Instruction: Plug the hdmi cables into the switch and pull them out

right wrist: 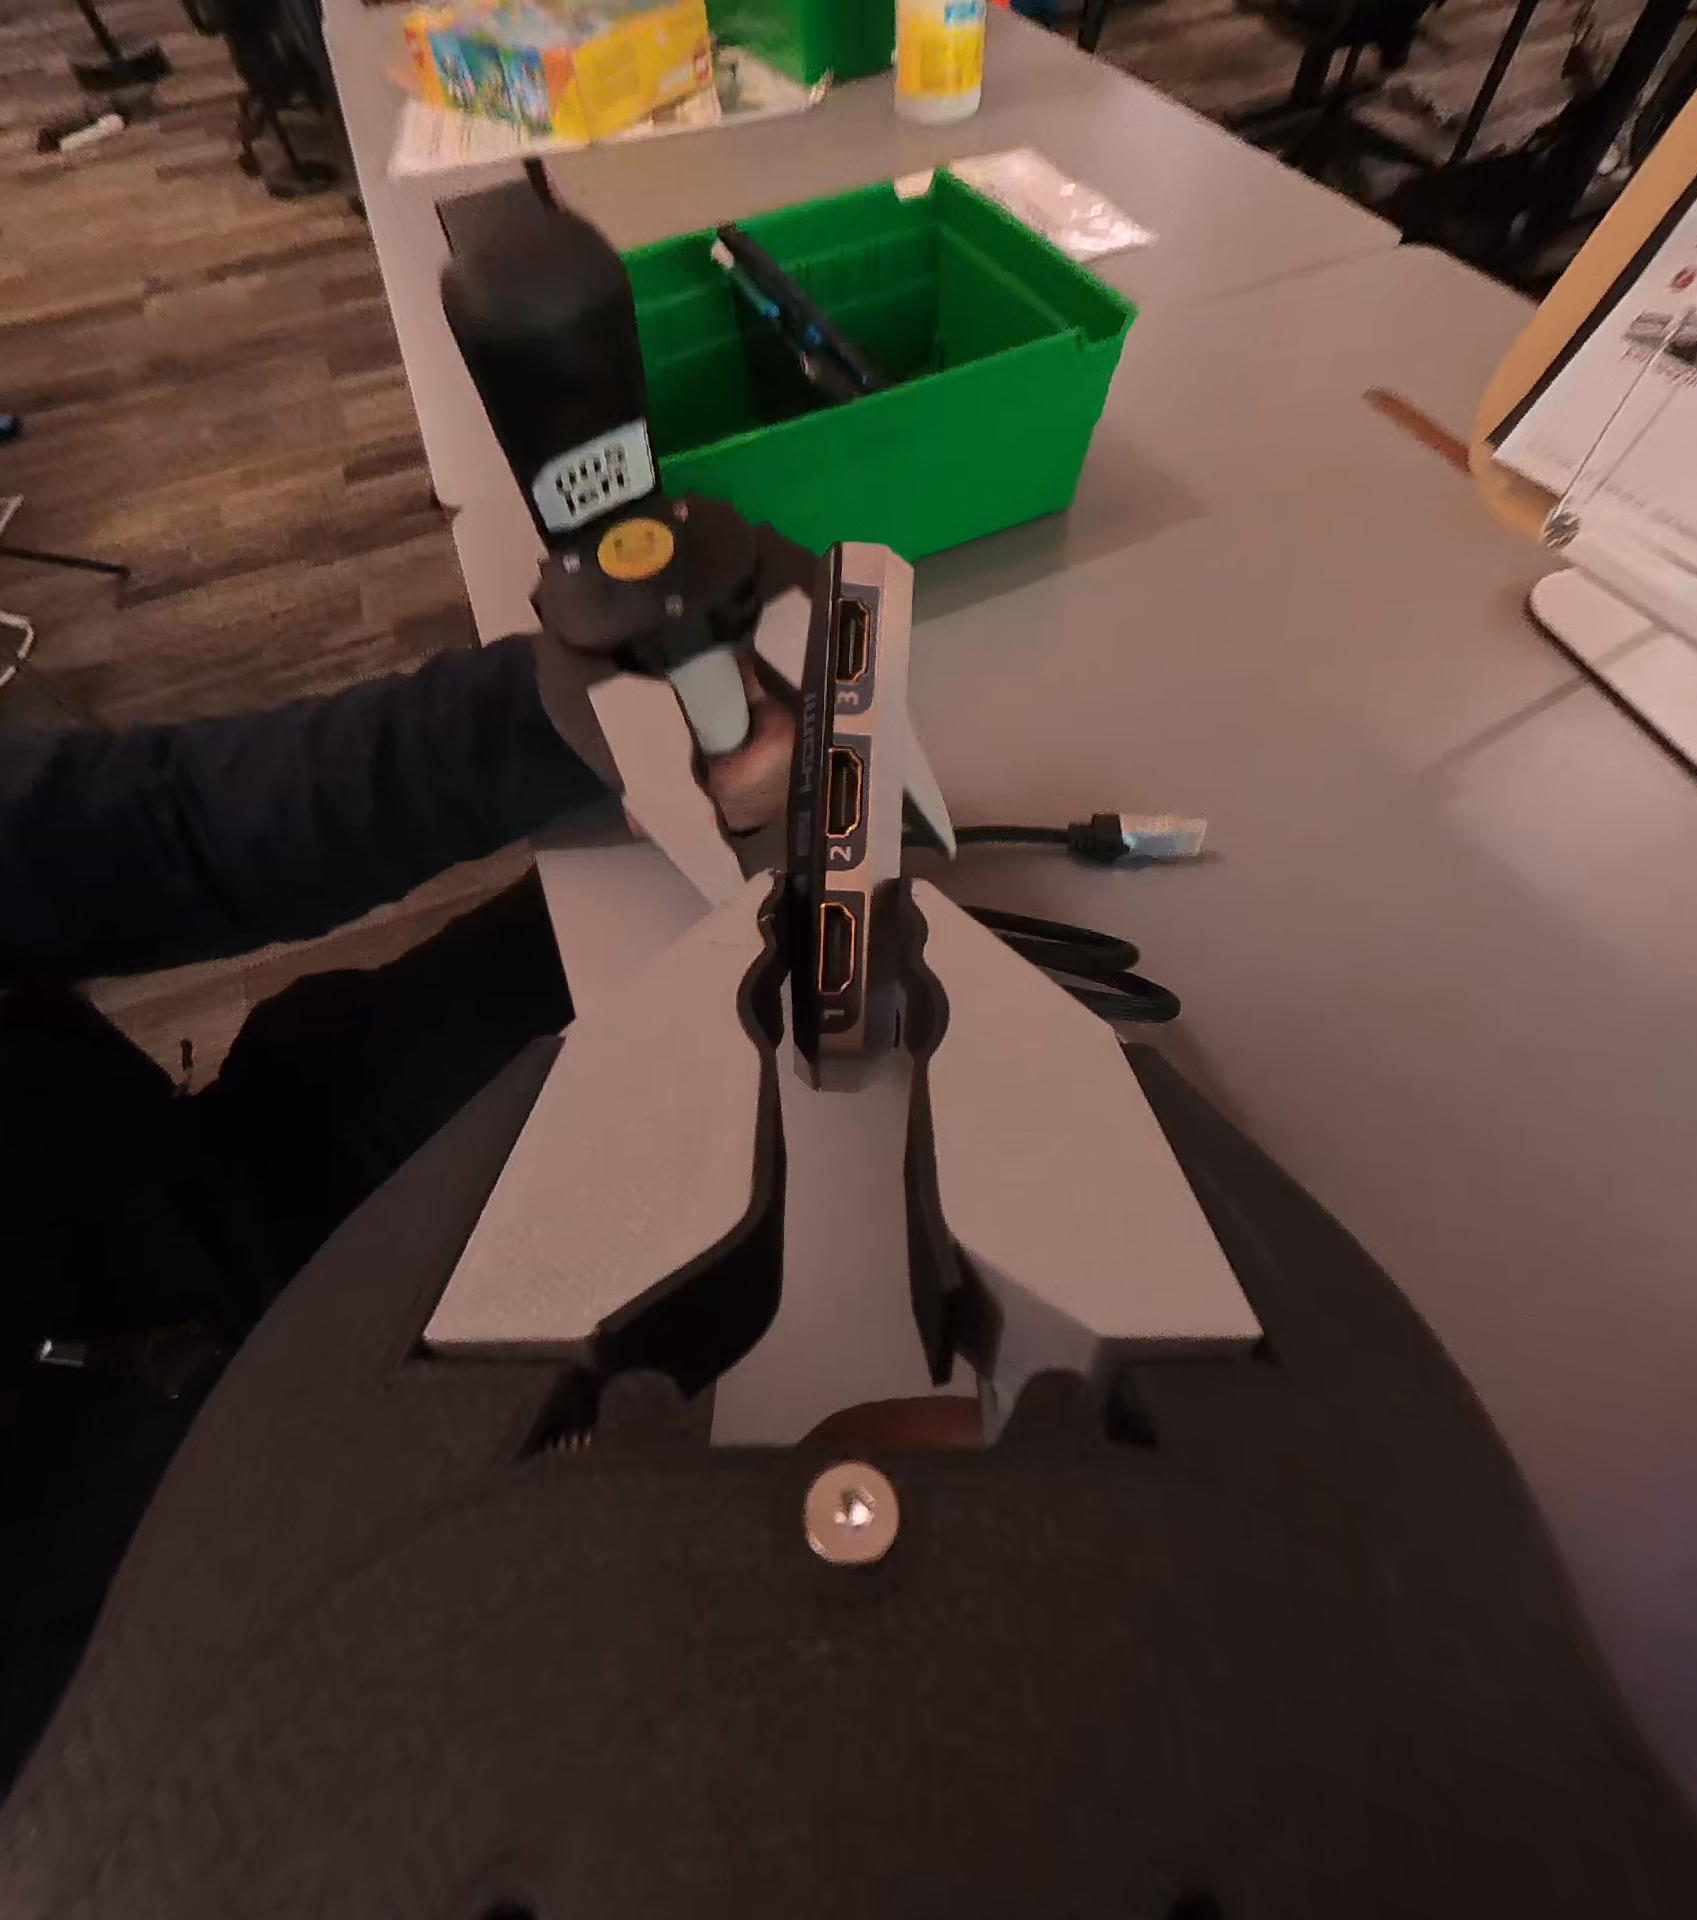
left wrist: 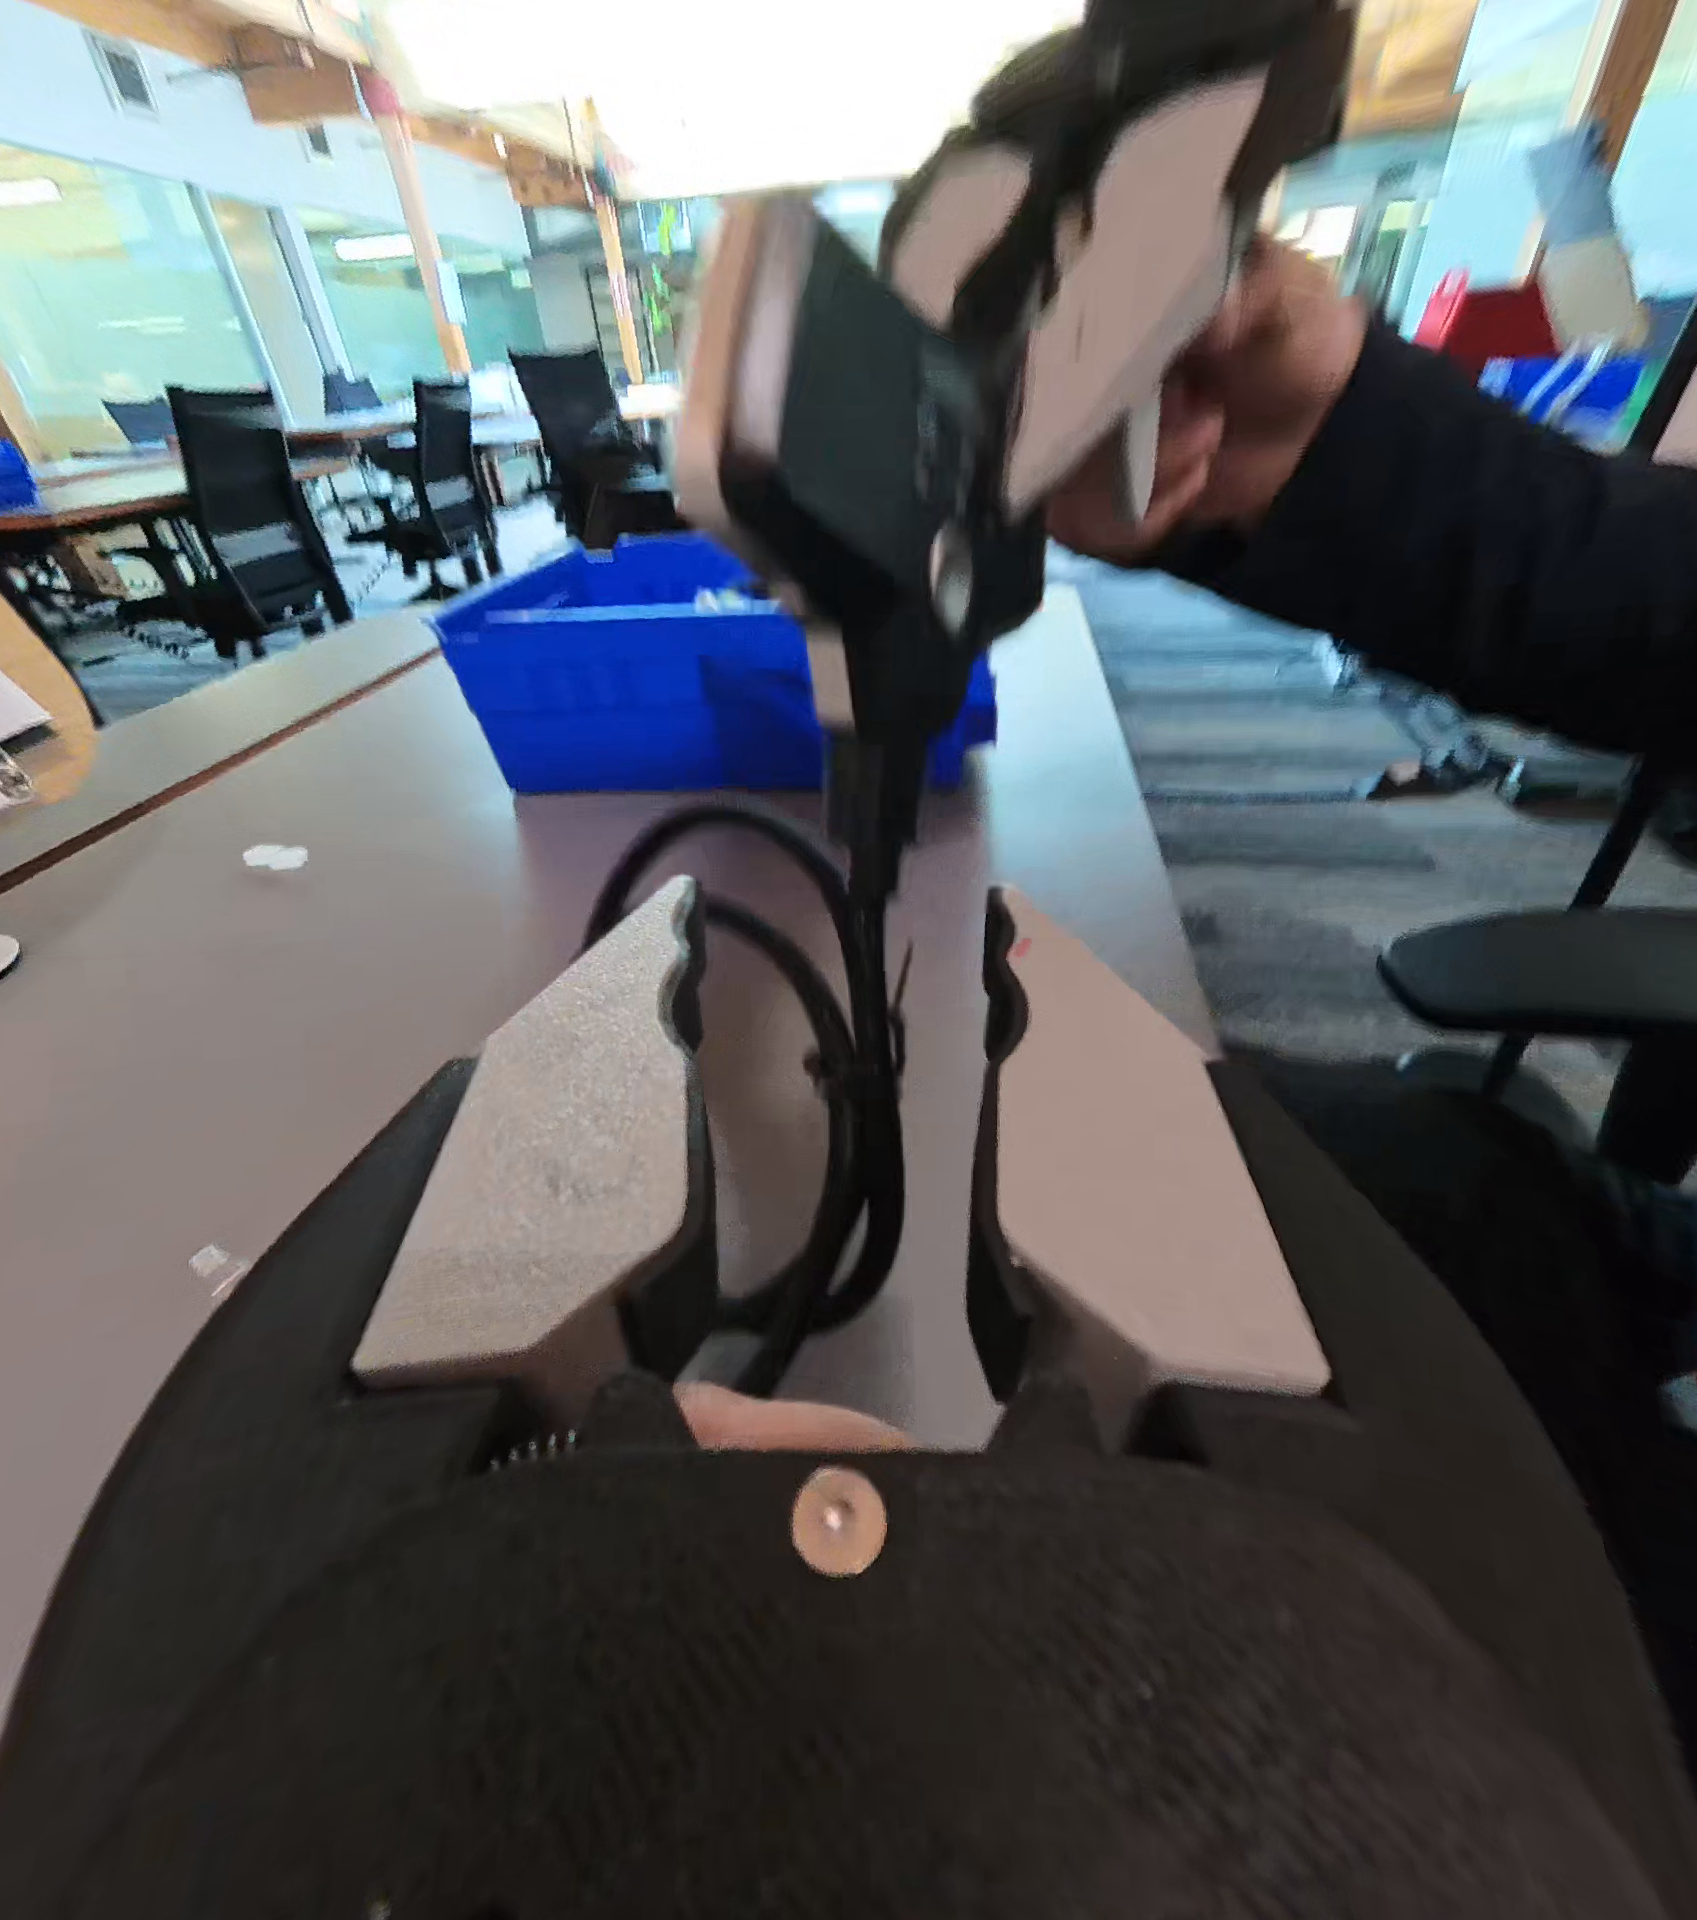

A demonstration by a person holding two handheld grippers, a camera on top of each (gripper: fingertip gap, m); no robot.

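Above the table's near edge: right gripper clamps switch; left gripper open, empty; align cable plug squarely before inserting.

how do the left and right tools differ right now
The right tool is shut on the switch, held up off the table; the left tool is open and holds nothing. The left tool sits low over the table with the black cable between its fingers. Both have grey fingers on black bodies.
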